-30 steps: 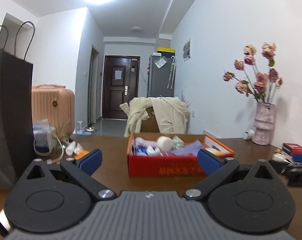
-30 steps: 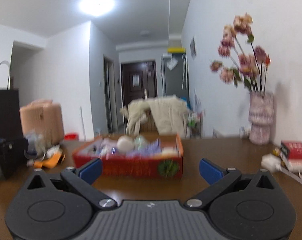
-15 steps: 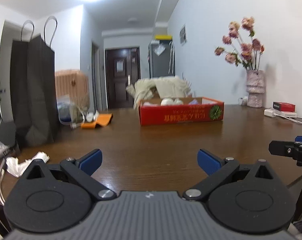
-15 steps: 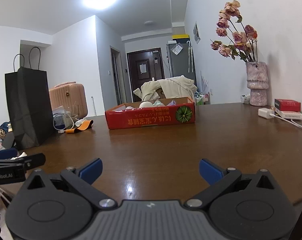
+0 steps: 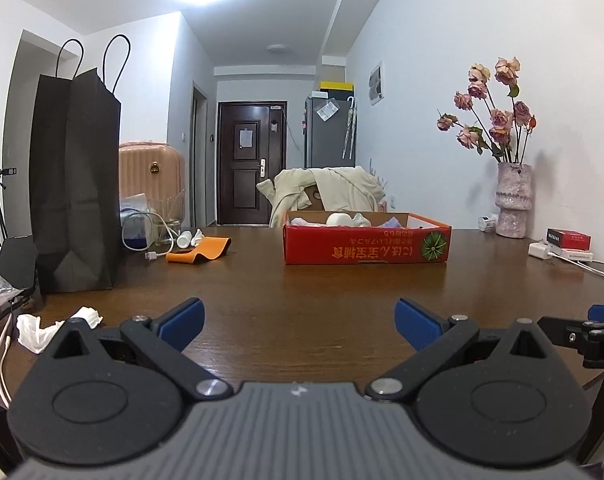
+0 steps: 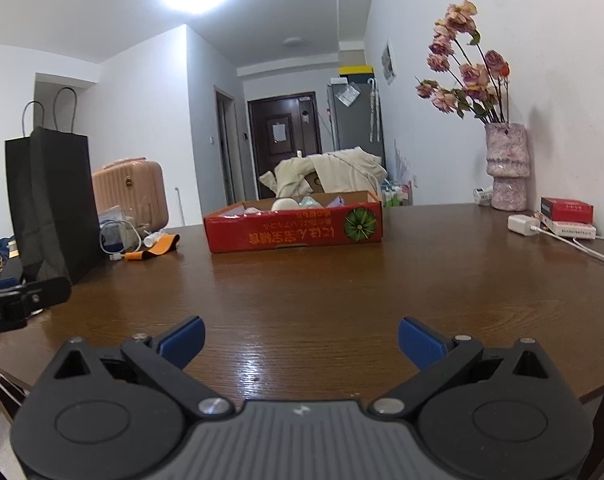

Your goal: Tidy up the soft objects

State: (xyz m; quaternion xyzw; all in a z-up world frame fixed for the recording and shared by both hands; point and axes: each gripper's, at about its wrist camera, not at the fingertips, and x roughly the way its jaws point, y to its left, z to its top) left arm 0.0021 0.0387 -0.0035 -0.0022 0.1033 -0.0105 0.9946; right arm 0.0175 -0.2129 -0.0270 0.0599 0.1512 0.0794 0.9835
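Our 2 tongs, left tongs (image 5: 297, 318) and right tongs (image 6: 299, 338), gape wide and hold nothing, low in frame. The red box (image 5: 366, 238) of soft objects (image 5: 342, 219) sits mid-frame, far across the bench (image 6: 342, 292). We should approach level, descending from above.

Black paper bag (image 5: 75, 184) — flower vase (image 5: 513, 200) opposite.

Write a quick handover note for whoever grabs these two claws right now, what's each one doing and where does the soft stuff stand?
Left claw: open, empty, low over the near table edge.
Right claw: open, empty, beside it.
Red box: far side of the table, already holding soft items.
Outside the box: crumpled white tissue at the near left edge, orange strap by the black bag.
Left: judge whether those two belong in the box.
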